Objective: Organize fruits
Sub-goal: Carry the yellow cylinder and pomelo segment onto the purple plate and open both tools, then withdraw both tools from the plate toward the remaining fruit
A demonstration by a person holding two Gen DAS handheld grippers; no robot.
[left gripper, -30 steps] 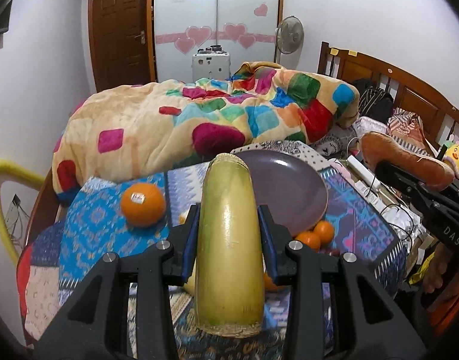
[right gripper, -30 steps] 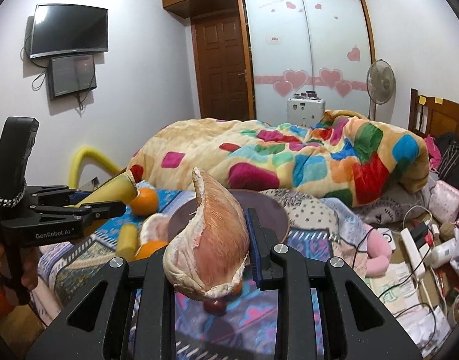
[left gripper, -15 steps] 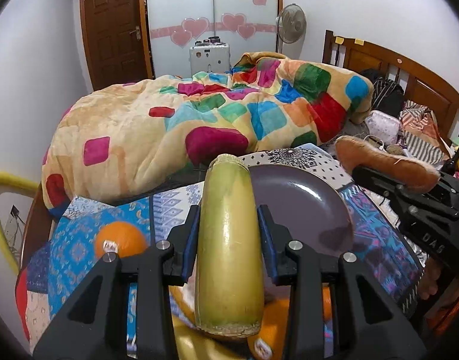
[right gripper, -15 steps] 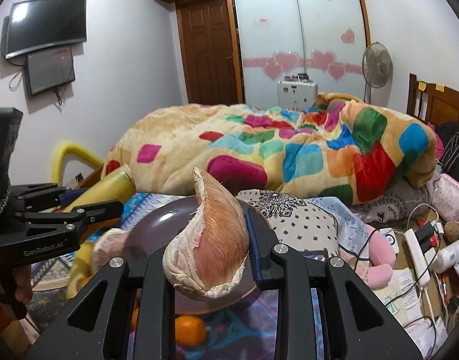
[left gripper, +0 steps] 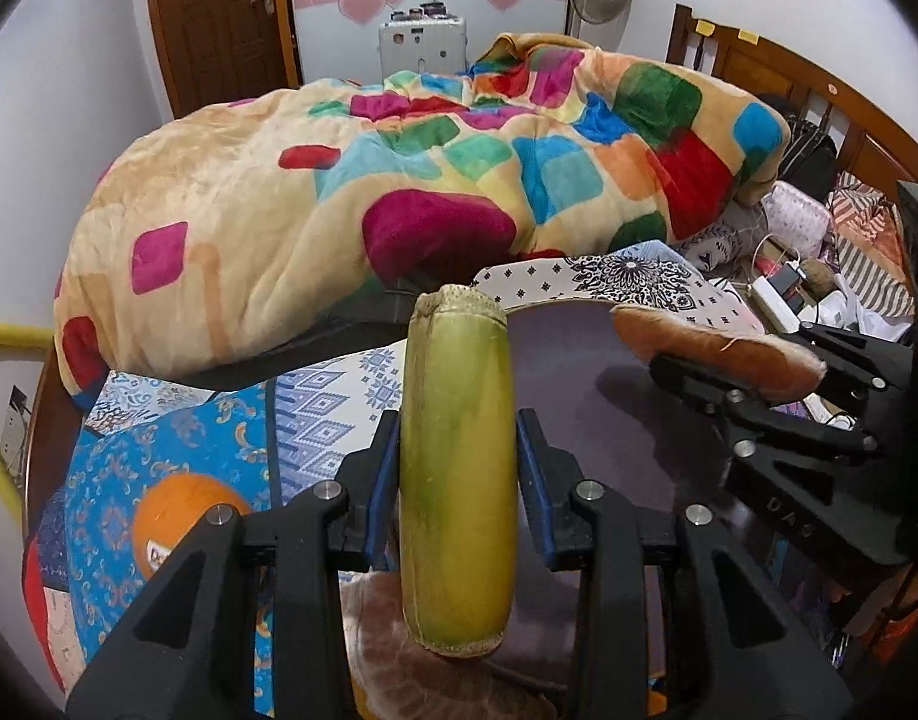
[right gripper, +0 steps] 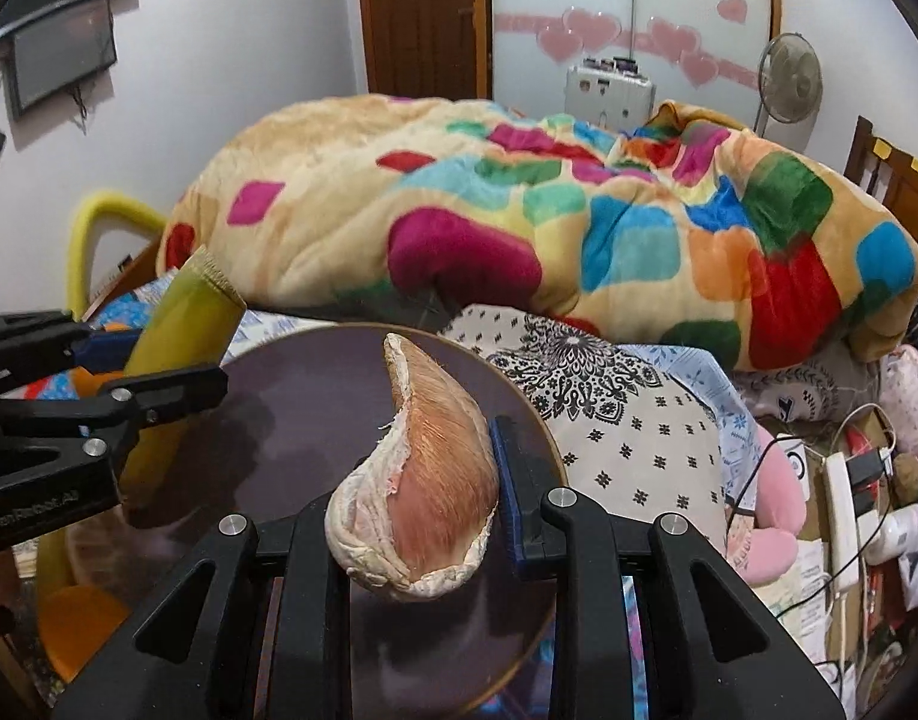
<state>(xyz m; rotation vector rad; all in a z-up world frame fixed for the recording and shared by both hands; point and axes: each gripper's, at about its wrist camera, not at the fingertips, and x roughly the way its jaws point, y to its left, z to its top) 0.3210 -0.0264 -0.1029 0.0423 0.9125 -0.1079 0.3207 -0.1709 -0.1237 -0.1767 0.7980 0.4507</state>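
My left gripper (left gripper: 457, 468) is shut on a long yellow-green peel piece (left gripper: 456, 468), held over the left part of the dark purple plate (left gripper: 585, 372). My right gripper (right gripper: 420, 480) is shut on a tan, fibrous husk wedge (right gripper: 426, 468) above the same plate (right gripper: 315, 378). The right gripper with its wedge (left gripper: 717, 354) shows at the right of the left wrist view. The left gripper with its peel (right gripper: 183, 318) shows at the left of the right wrist view. An orange (left gripper: 177, 516) lies on the patterned cloth left of the plate.
A colourful quilt (left gripper: 399, 180) is heaped on the bed behind the table. Another tan husk piece (left gripper: 399, 660) lies under the left gripper. Cables, a power strip (right gripper: 843, 510) and a pink soft toy (right gripper: 771, 516) clutter the right side. A yellow tube (right gripper: 93, 228) stands at left.
Both grippers have moved forward and down over the purple plate, still holding their pieces. The plate now fills more of both views and the small oranges have dropped out of sight.
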